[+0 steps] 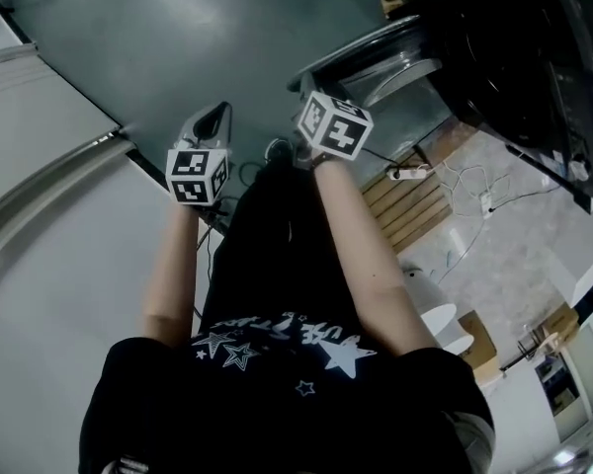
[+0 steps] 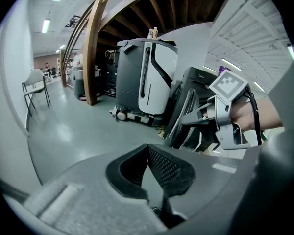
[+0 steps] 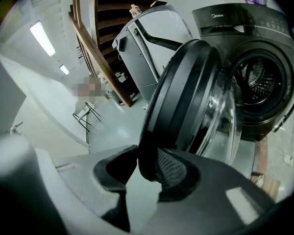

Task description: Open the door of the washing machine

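— Where does the door (image 3: pixel 186 97) stand against the washing machine (image 3: pixel 245 23)?
— Swung well clear of the machine's front. Its round opening is uncovered, and the steel drum (image 3: pixel 258 80) shows inside it. The door's glass bowl faces back toward the machine.
— And the right gripper (image 3: pixel 147 156)?
— Its jaws are part-way closed, pinching the door's dark outer rim. That rim sits between the two pads, on the edge farthest from the machine.
— The left gripper (image 2: pixel 147 150)?
— Off to the side of the washing machine, apart from the door. Its pads meet at the tips with nothing between them. It points down at the grey floor (image 2: pixel 73 131).
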Motion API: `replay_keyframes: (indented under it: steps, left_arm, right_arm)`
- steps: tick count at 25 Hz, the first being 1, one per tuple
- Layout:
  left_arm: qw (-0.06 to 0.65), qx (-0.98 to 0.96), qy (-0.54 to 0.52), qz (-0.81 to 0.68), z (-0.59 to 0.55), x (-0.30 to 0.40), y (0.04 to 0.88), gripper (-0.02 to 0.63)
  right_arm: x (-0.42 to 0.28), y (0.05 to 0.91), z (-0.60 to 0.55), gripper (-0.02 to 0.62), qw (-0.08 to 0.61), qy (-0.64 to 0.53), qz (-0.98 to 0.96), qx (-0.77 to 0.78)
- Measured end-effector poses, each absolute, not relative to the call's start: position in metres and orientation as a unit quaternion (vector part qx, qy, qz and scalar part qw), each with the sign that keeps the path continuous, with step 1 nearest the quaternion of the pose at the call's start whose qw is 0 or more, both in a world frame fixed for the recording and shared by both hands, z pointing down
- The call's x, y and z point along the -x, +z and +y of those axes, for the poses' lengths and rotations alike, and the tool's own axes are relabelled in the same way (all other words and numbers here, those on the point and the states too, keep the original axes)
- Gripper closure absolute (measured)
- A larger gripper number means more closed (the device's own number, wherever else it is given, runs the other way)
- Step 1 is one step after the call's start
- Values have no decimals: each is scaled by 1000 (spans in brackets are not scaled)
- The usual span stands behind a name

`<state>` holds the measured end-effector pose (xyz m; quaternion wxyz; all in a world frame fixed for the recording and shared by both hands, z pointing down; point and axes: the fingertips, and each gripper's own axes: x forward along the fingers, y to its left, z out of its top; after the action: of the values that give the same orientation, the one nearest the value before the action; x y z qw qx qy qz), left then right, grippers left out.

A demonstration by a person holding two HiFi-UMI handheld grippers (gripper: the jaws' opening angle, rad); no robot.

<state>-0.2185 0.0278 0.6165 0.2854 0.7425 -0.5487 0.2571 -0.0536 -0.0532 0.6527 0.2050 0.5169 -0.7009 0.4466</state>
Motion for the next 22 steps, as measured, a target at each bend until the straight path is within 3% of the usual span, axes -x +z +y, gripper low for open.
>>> replay_keyframes:
  steps: [9,22]
  left_arm:
    - [265,-704,226,-619,7,251,573,595]
    - [277,-719,228,-595,-57,331,593,595]
  right_arm:
    - [105,651,-106,473,196,444,-715,-503]
    - [145,649,-175,477,153,458,-667,-567]
